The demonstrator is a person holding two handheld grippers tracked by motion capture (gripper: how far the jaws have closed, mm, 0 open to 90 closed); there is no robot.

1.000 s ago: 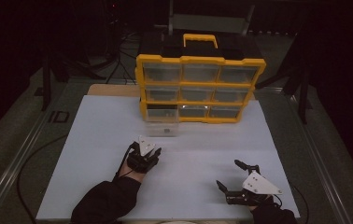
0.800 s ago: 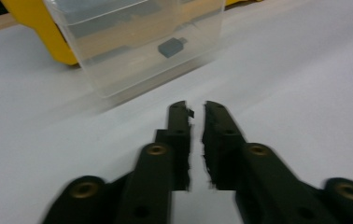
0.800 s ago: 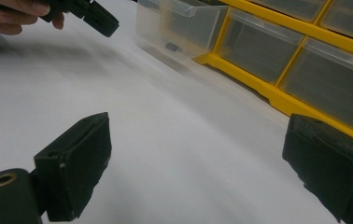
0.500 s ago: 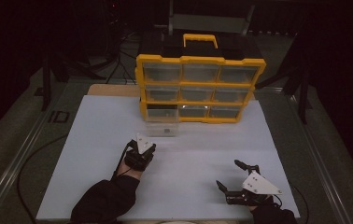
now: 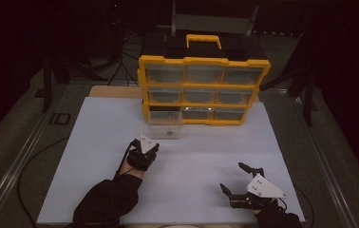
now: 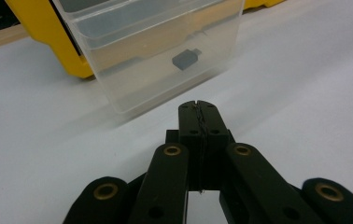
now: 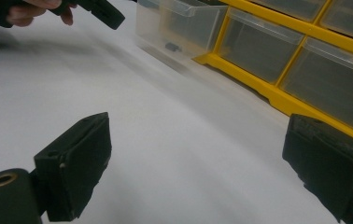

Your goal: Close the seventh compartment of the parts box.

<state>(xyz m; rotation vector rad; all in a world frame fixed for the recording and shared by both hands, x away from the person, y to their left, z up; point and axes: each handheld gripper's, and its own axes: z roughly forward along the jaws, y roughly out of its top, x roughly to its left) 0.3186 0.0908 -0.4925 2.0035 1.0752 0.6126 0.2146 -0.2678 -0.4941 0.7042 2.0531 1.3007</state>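
Note:
A yellow organizer [image 5: 203, 90] with clear drawers stands at the back of the white table. Its bottom-left drawer [image 5: 165, 128] is out, resting on the table in front of it. This clear drawer [image 6: 156, 51] holds a small grey part [image 6: 186, 59]. My left gripper [image 5: 147, 145] is just in front of the drawer, a short gap away, and its jaws are shut with nothing between them [image 6: 198, 108]. My right gripper [image 5: 233, 176] rests near the front right of the table. It stands wide open and empty [image 7: 202, 158], pointing toward the organizer's lower drawers [image 7: 333, 88].
A white sheet [image 5: 97, 142] covers the table, with bare room between the two grippers. The organizer has a yellow handle [image 5: 204, 40] on top. A cable [image 5: 30, 161] trails off the left edge. In the right gripper view, the left gripper [image 7: 101, 11] shows in a hand at top left.
My left gripper has edged slightly forward toward the pulled-out drawer. The right gripper has stayed where it was.

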